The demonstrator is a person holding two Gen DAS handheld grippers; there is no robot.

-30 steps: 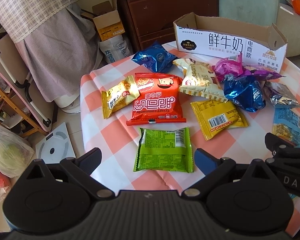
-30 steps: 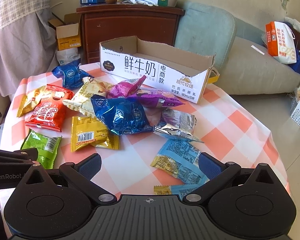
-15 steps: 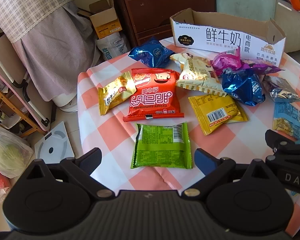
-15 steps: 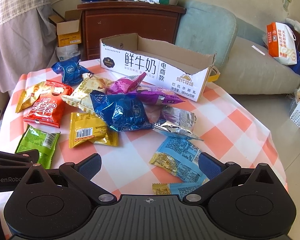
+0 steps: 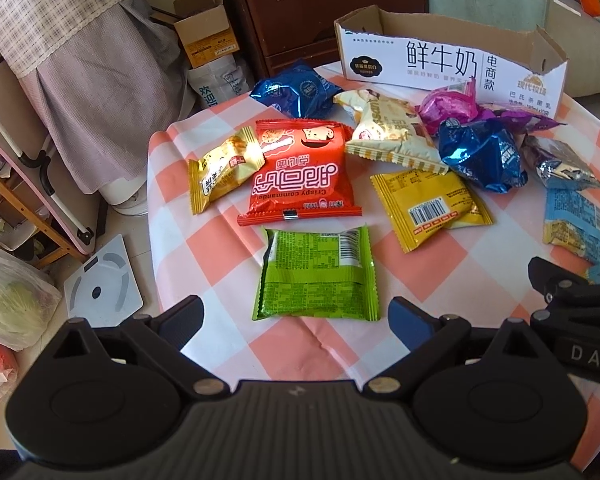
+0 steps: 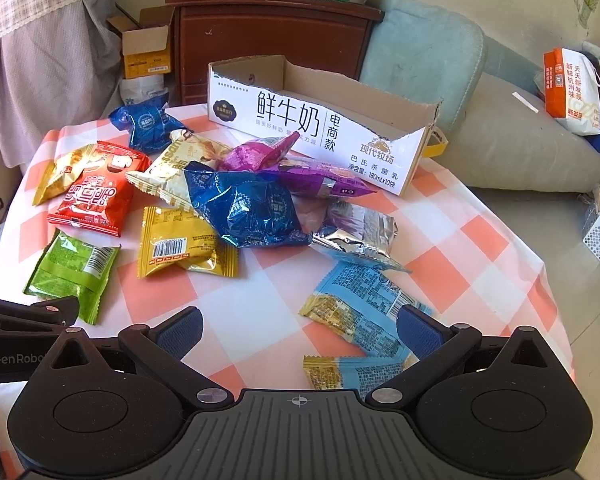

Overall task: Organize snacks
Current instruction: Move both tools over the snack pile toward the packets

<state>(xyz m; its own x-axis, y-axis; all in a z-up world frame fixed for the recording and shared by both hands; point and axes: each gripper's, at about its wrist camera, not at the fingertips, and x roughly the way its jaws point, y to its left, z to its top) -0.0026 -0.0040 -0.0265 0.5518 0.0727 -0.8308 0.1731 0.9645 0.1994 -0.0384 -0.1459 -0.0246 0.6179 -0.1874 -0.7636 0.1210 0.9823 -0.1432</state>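
Several snack packets lie on a checked tablecloth (image 5: 180, 184). An open cardboard milk box (image 5: 452, 60) (image 6: 320, 120) stands at the far edge. My left gripper (image 5: 296, 314) is open, just short of a green packet (image 5: 318, 276). Beyond it lie a red packet (image 5: 302, 172), a small gold one (image 5: 224, 168), a yellow one (image 5: 432, 204) and blue ones. My right gripper (image 6: 298, 324) is open above the near edge, with a light blue packet (image 6: 364, 304) by its right finger. Neither gripper holds anything.
A dark wooden cabinet (image 6: 276, 40) stands behind the table, with a small open carton (image 6: 146, 50) on the floor beside it. A cushioned seat (image 6: 500, 128) lies to the right. A bathroom scale (image 5: 100, 284) and plastic bags (image 5: 12, 300) are on the floor at left.
Both grippers have crept forward and slightly down toward the table; the green packet now sits closer between the left fingers. Nothing was picked up or moved.
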